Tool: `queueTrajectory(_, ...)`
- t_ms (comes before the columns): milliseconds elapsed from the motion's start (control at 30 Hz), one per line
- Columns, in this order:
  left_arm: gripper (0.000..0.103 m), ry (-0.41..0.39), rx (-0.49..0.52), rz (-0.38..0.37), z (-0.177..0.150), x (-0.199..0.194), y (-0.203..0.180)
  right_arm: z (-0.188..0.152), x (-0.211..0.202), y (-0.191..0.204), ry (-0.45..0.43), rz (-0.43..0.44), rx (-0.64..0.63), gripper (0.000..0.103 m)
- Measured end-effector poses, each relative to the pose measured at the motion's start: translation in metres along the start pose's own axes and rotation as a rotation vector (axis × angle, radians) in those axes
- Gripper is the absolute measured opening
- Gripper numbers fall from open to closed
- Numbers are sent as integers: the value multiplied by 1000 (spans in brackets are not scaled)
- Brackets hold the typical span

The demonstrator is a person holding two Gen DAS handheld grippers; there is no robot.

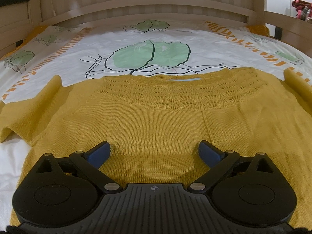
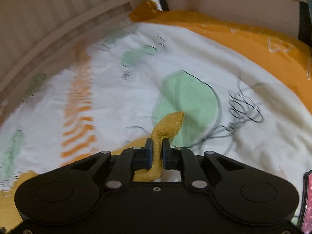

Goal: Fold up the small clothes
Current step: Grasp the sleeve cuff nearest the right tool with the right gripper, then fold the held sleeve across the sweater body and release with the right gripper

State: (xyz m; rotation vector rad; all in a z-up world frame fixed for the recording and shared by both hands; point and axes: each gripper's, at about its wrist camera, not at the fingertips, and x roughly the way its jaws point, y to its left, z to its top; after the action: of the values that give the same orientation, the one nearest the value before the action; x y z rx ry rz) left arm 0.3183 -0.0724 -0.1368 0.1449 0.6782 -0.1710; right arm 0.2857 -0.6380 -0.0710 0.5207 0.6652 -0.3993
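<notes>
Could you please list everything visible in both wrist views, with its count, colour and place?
Sweater: one, mustard yellow knit, spread flat on the bed under the left tongs; a bunched piece of matching knit is pinched by the right tongs.
Bedsheet: one, white with green leaf prints and orange stripes, covering the bed.
Bed frame: one, pale wood with slats, beyond the sheet.
Orange cloth: one, along the bed's far edge in the right view.
Phone-like object: one, red and dark, right view's lower right edge; identity unclear.
Left tongs: black with blue pads, open above the sweater.
Right tongs: black, shut on the knit.
</notes>
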Motion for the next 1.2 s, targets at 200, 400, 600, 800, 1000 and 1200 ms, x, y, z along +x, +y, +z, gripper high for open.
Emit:
queueTrajectory(200, 100, 4, -5, -4, 1, 0, 1, 17, -53, 65, -41, 113, -84, 17)
queueTrajectory(400, 96, 60, -13, -55, 10, -2, 10, 17, -90, 166, -10, 249, -157, 17)
queueTrajectory(600, 82, 101, 1, -96, 20, -30, 36, -10, -95, 275, 42, 410, -203, 17)
queueTrajectory(800, 82, 72, -5, -79, 13, -58, 80, -75, -67, 377, 130, 541, -244, 17)
queueTrajectory(1000, 82, 68, -26, -54, 2, -73, 111, -148, -32, 447, 206, 570, -321, 17)
queueTrajectory(1200, 82, 79, -36, -44, -3, -75, 123, -207, -13, 459, 231, 597, -300, 33)
